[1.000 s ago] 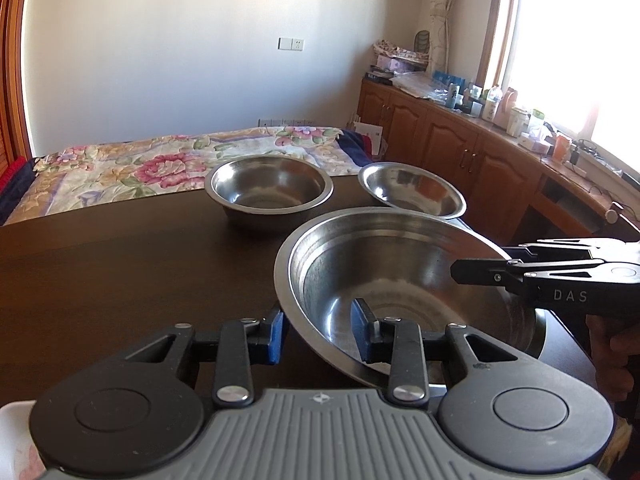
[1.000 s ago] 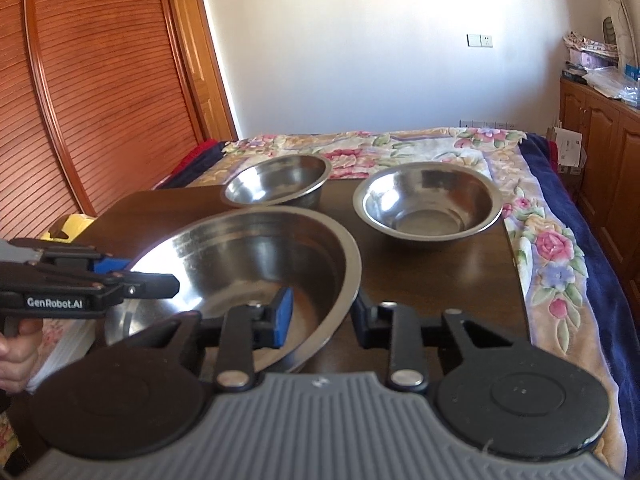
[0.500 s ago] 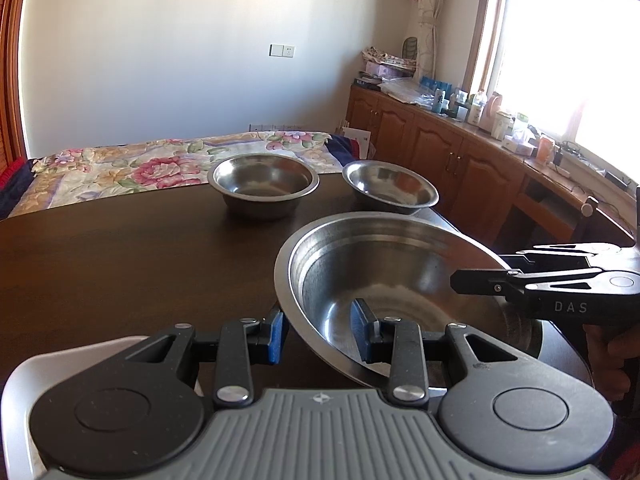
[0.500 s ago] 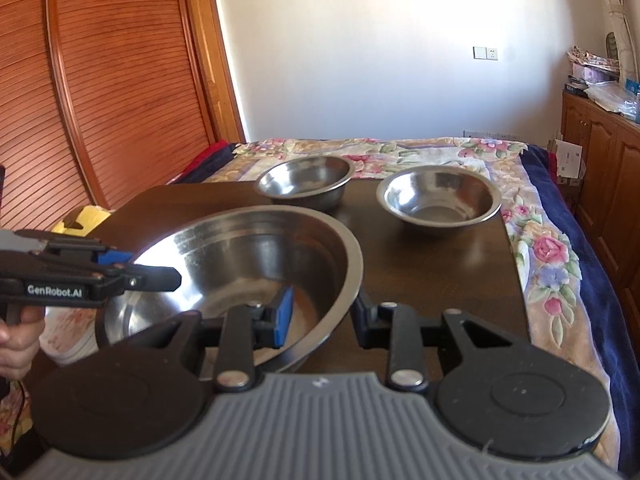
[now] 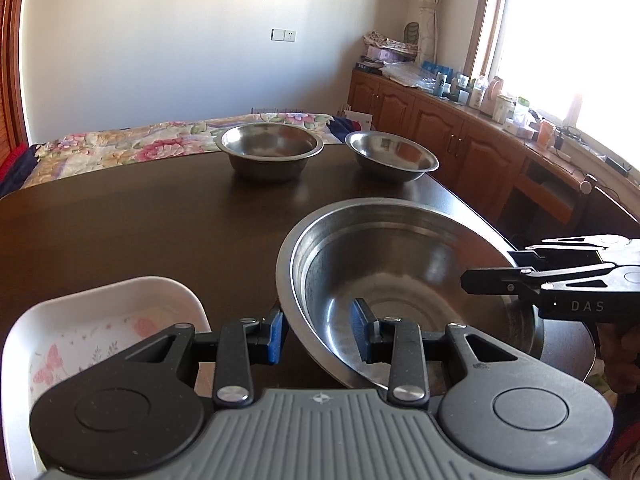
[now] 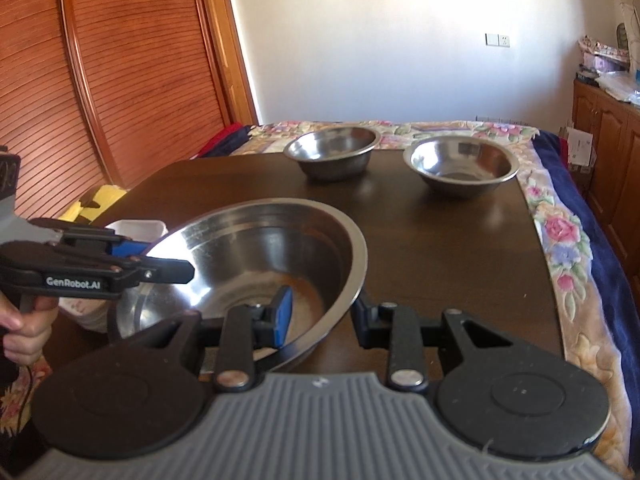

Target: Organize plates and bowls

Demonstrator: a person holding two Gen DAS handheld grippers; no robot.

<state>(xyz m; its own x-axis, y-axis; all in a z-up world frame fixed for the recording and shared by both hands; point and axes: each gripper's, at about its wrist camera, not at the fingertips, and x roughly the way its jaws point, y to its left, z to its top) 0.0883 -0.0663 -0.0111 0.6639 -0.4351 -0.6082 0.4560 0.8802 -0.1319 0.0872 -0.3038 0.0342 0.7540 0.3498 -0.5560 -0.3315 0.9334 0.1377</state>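
A large steel bowl (image 5: 400, 264) (image 6: 260, 248) hangs over the near end of the dark table (image 5: 160, 232), gripped by its rim from both sides. My left gripper (image 5: 318, 334) is shut on the bowl's left rim, one blue pad inside and one outside. On the opposite rim my right gripper (image 6: 322, 320) is shut the same way. Each gripper shows in the other's view: the right gripper (image 5: 492, 270) and the left gripper (image 6: 168, 258). Two smaller steel bowls (image 5: 270, 148) (image 5: 392, 154) stand side by side at the table's far end. A white floral dish (image 5: 100, 320) lies near left.
A bed with a flowered cover (image 6: 560, 232) runs along the table's far and right sides. Wooden cabinets (image 5: 460, 136) topped with bottles line the window wall. Slatted wooden doors (image 6: 100, 80) stand on the left. A person's hand (image 6: 24, 320) holds the left gripper's handle.
Both grippers have drawn back toward the table's near end with the large bowl between them. The two small bowls look farther away, and the white floral dish has come into view.
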